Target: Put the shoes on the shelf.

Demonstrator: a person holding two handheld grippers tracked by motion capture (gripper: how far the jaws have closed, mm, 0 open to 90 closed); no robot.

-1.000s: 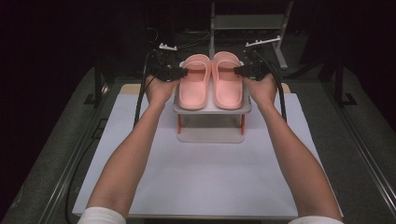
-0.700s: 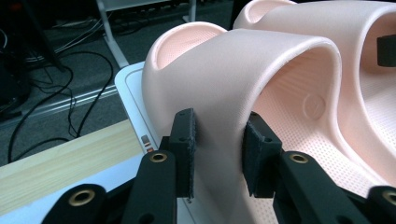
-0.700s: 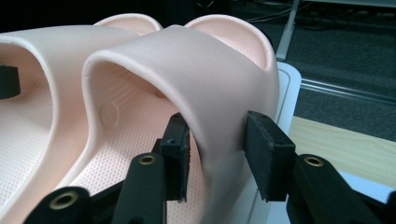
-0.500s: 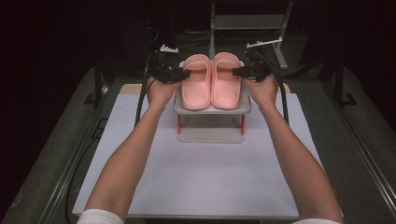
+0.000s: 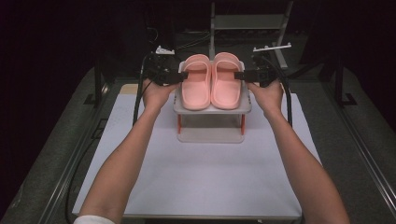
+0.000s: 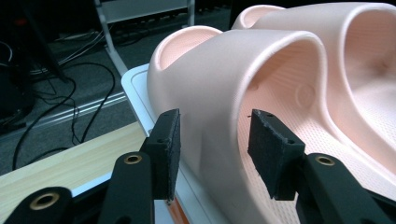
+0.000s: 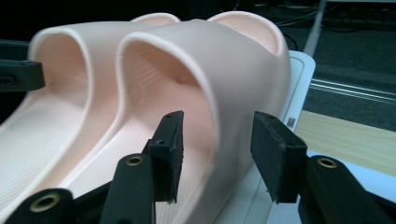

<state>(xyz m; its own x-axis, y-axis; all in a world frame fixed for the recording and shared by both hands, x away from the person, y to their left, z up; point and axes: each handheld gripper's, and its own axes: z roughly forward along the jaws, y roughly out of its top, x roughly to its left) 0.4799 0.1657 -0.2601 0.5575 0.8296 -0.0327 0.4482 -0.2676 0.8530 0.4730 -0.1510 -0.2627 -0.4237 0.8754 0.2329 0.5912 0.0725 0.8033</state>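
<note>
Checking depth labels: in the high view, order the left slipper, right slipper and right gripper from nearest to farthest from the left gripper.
1. left slipper, right beside the left gripper.
2. right slipper, next over on the stand.
3. right gripper, at the far side.

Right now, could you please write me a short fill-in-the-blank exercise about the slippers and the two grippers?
1. The two pink rubber slippers sit side by side on a small white ____.
2. The left gripper straddles the slipper's strap wall with its fingers ____.
3. The right gripper has one finger inside the strap and one ____ it.

Missing words: rack; open; outside
</note>
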